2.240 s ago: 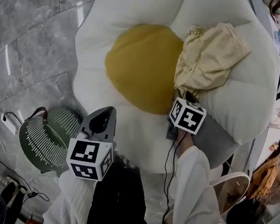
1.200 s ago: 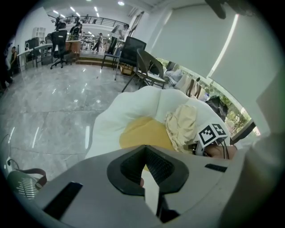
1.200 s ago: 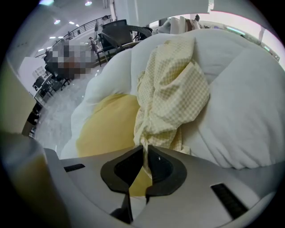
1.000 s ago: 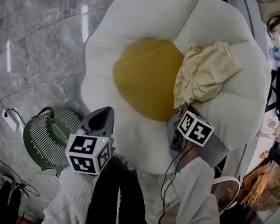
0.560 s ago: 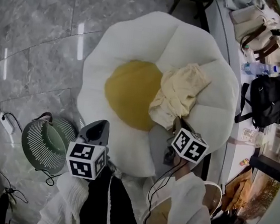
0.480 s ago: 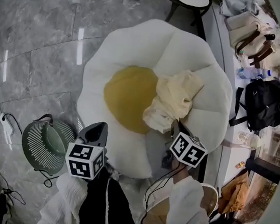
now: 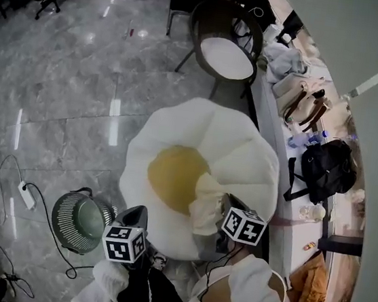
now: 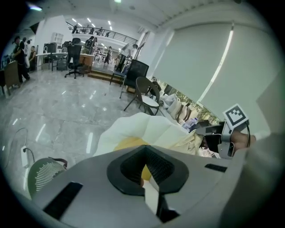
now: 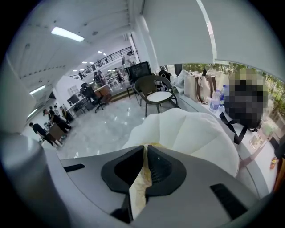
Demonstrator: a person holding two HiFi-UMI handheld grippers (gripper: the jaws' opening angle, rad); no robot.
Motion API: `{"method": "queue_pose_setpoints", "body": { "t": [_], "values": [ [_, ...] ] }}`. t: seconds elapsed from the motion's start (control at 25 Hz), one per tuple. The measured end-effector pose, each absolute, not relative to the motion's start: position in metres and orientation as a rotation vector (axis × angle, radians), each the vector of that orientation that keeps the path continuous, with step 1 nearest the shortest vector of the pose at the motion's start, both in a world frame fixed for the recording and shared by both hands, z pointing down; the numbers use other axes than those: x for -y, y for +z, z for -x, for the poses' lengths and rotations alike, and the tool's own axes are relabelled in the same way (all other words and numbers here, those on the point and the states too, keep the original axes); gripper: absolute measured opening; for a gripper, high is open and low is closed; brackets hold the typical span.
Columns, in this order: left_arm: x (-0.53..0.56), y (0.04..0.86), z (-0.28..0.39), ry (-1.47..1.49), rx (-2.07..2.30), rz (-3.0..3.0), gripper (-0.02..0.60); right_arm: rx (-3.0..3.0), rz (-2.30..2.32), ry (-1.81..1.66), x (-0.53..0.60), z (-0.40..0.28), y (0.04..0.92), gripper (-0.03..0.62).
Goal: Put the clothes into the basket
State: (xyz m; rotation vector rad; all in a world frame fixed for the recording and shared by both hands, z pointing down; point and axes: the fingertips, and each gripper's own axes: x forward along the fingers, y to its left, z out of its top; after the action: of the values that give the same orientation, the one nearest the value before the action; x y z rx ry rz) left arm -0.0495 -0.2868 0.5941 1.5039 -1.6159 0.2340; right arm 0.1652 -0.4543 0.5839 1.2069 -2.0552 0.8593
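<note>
A cream dotted garment point(image 7: 204, 207) hangs off the near right side of a white flower-shaped cushion point(image 7: 243, 153) with a yellow centre. My right gripper point(image 7: 222, 202) is shut on its upper edge, and a strip of that fabric point(image 9: 141, 187) shows pinched between the pads. My left gripper point(image 7: 137, 210) is raised at the cushion's near left edge, its jaws together with nothing in them. The green slatted basket point(image 7: 85, 215) stands on the floor left of it. From the left gripper view I see the basket point(image 8: 42, 176), the garment point(image 8: 189, 141) and the right gripper point(image 8: 218, 138).
A dark chair with a white seat point(image 7: 222, 45) stands beyond the cushion. Bags point(image 7: 305, 99) and a black backpack point(image 7: 323, 170) line the ledge at right. A power strip with cables point(image 7: 26, 195) lies on the grey marble floor at left. People stand far back in the hall.
Both grippers have risen well above the cushion. The garment has been pulled from the right petals toward the near edge and now hangs from the right gripper.
</note>
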Motion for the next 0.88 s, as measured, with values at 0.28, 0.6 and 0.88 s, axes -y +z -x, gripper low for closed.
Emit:
{"method": "queue_pose_setpoints", "body": {
  "t": [0.28,0.6,0.88],
  "values": [
    [0.234,0.541,0.042,0.248,1.674,-1.462,0.005,2.211,-1.081,0.822,0.399,-0.134,0.512,0.04],
    [0.182,0.491,0.06,0.23,1.775,-1.425,0.005,2.328,-0.934,0.784,0.345,-0.079,0.465,0.04],
    [0.149,0.465,0.083,0.184,1.881,-1.358,0.006,2.389,-0.742,0.781,0.305,-0.028,0.438,0.04]
  ]
}}
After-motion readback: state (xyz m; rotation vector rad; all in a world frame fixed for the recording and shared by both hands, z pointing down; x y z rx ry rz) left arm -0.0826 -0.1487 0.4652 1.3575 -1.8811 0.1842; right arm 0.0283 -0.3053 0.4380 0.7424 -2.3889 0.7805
